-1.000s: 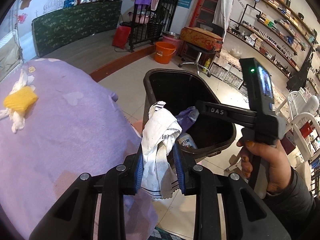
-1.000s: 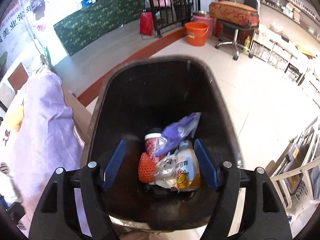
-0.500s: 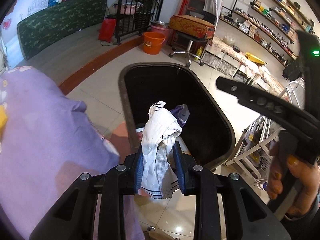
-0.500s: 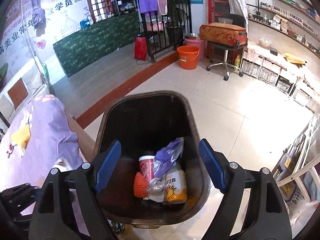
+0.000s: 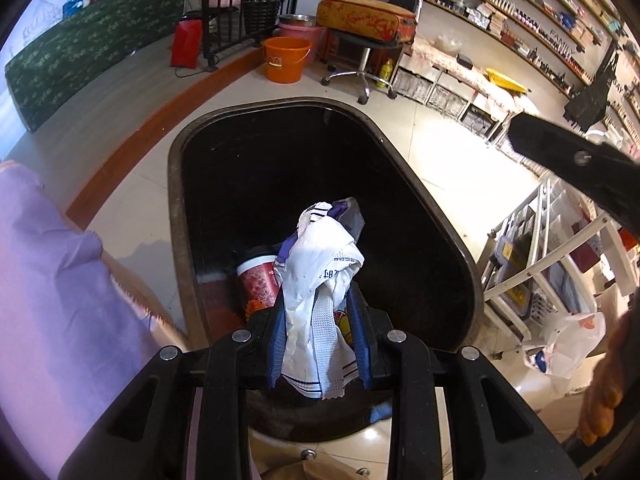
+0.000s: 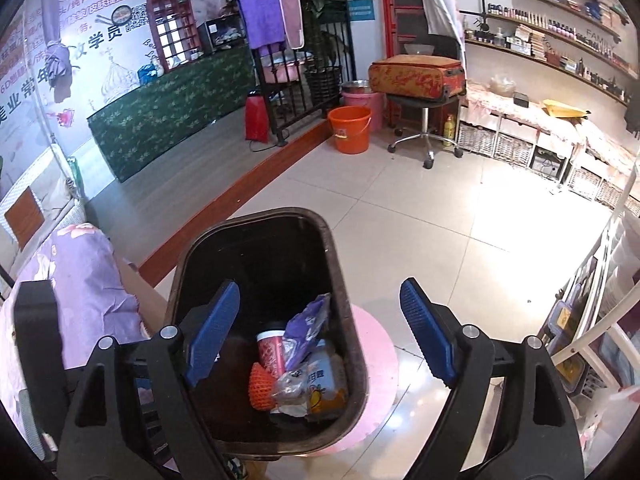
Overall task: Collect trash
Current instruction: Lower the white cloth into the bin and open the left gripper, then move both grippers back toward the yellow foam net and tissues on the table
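Currently the left gripper [image 5: 320, 344] is clamping its two blue-padded jaws on a crumpled white cloth with dark blue stripes [image 5: 318, 280]; the cloth is standing up between the jaws and hanging out below them; directly ahead of and beneath the jaws, the open black plastic trash bin with a rounded rim [image 5: 176, 216] is sitting on the pale tiled floor [image 5: 440, 152]. Inside the bin, just left of the jaws, a red patterned paper cup with a white rim [image 5: 258, 276] is lying beside a purple plastic wrapper [image 5: 344, 216], which is showing just beyond the cloth; to the left of the left jaw, a lilac tablecloth [image 5: 60, 300] is hanging.

The right gripper [image 6: 320, 332] is holding its jaws wide apart with nothing between them; below and between the jaws, the bin [image 6: 192, 256] is showing the cup [image 6: 272, 352], the wrapper [image 6: 308, 324], an orange mesh ball [image 6: 260, 388] and a pale drink bottle with an orange label [image 6: 326, 384], all lying together on the bin floor; far ahead of the jaws, an orange plastic bucket [image 6: 350, 128] is standing on the tiles.
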The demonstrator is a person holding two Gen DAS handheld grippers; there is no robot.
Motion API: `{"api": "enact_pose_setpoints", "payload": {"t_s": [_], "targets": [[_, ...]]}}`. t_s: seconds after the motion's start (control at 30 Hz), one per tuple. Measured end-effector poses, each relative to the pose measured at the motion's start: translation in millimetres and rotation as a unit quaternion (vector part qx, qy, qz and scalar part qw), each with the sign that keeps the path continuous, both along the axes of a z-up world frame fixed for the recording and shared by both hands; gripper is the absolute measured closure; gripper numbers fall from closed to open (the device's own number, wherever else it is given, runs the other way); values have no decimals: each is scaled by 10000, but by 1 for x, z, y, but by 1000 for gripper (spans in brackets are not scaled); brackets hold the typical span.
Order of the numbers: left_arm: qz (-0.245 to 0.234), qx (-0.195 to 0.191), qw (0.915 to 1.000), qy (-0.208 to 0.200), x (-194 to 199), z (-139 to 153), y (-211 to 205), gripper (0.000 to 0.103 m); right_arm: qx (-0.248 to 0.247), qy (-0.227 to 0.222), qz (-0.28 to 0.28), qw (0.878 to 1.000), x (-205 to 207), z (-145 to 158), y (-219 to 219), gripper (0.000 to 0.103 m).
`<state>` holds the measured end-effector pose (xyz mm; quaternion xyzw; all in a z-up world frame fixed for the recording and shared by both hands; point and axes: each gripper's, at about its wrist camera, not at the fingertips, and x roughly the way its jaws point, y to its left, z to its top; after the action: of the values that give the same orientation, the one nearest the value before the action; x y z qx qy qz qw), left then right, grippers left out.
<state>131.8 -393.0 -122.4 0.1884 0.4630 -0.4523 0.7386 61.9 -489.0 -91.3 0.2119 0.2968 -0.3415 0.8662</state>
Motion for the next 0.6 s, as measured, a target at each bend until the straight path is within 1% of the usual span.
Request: {"api": "enact_pose_setpoints", "payload": {"t_s": [0.1, 0.17, 0.23, 0.3, 0.43, 0.53, 0.6], "targets": [[-37, 86, 10000, 10, 1, -5, -6, 75, 9, -15, -49, 10000, -2, -1, -4, 21], [-80, 107, 9999, 16, 2, -6, -11, 67, 3, 5, -59, 10000, -2, -3, -4, 21], [-60, 92, 9999, -54, 1, -5, -11, 41, -12, 24, -81, 10000, -3, -4, -5, 21], [-27, -44, 9999, -148, -2, -1, -7, 28, -10, 24, -100, 9999, -2, -3, -6, 21], [-21, -197, 9997, -159, -8, 8, 0, 25, -12, -16, -161, 9999, -4, -1, -8, 20], [21, -405, 9988, -261, -13, 20, 9, 20, -22, -10, -182, 9998, -3, -1, -7, 18], [40, -475, 9983, -344, -15, 25, 13, 20, -14, -13, -172, 9999, -2, -1, -7, 18]]}}
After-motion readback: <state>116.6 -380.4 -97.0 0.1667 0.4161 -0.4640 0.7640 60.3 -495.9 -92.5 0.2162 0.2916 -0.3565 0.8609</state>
